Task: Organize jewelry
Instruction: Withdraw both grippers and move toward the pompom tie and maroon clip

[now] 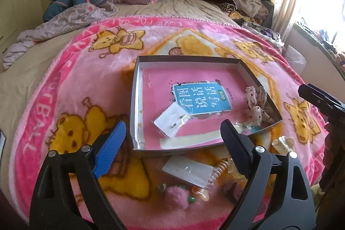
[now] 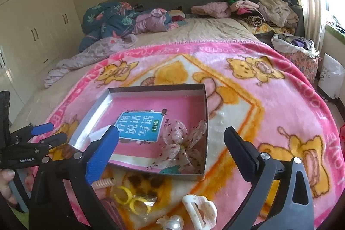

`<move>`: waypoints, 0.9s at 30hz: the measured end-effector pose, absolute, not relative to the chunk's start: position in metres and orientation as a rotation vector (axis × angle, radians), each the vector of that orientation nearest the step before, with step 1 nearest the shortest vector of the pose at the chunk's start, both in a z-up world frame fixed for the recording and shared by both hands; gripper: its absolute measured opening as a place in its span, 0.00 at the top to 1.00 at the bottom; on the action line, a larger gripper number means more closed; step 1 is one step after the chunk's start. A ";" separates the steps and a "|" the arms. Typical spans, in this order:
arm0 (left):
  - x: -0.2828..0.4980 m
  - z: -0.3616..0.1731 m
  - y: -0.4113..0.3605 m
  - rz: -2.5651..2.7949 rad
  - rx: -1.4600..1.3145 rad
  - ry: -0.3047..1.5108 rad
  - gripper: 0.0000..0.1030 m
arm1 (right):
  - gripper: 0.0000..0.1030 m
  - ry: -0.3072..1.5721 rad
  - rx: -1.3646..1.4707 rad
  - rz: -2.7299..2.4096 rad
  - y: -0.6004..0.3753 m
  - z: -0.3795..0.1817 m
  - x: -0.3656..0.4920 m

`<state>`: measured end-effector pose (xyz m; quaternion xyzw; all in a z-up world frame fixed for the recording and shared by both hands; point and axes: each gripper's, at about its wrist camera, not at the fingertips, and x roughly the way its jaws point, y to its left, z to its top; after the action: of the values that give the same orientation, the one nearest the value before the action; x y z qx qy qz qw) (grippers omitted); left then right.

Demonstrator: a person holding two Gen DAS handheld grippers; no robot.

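Claws both hanging wide, holding nothing: left claw (image 1: 172, 135), right claw (image 2: 170, 152). Box (image 2: 206, 113) sitting ahead, bow (image 2: 183, 143) inside. Ring packet (image 2: 135, 199) and clip (image 2: 200, 206) lying loose below me; I'm risking snagging blanket (image 2: 258, 100) fluff grabbing them.

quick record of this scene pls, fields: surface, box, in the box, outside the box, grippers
surface: pink cartoon blanket on a bed
box: shallow open box, pink-lined
in the box: earring card in a clear bag, sheer floral bow
outside the box: cream claw clip, yellow rings in a bag, pink pompom
grippers: left gripper open, holding nothing; right gripper open, holding nothing
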<state>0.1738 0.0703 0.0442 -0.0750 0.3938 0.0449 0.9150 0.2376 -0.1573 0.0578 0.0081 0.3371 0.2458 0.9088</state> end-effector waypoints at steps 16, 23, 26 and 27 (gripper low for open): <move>0.132 0.065 0.077 0.114 -0.176 0.750 0.10 | 0.04 0.657 0.013 0.519 -0.170 0.078 0.191; 0.119 0.065 0.080 0.117 -0.178 0.745 0.10 | 0.04 0.645 -0.009 0.527 -0.173 0.083 0.168; 0.110 0.064 0.083 0.120 -0.182 0.738 0.10 | 0.04 0.644 -0.011 0.531 -0.174 0.083 0.159; 0.107 0.064 0.083 0.122 -0.183 0.736 0.10 | 0.04 0.643 -0.012 0.534 -0.174 0.083 0.156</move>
<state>0.1072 0.0829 0.0636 -0.0891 0.3592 0.0594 0.9271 0.1558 -0.1743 0.0825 -0.0058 0.3124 0.2594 0.9138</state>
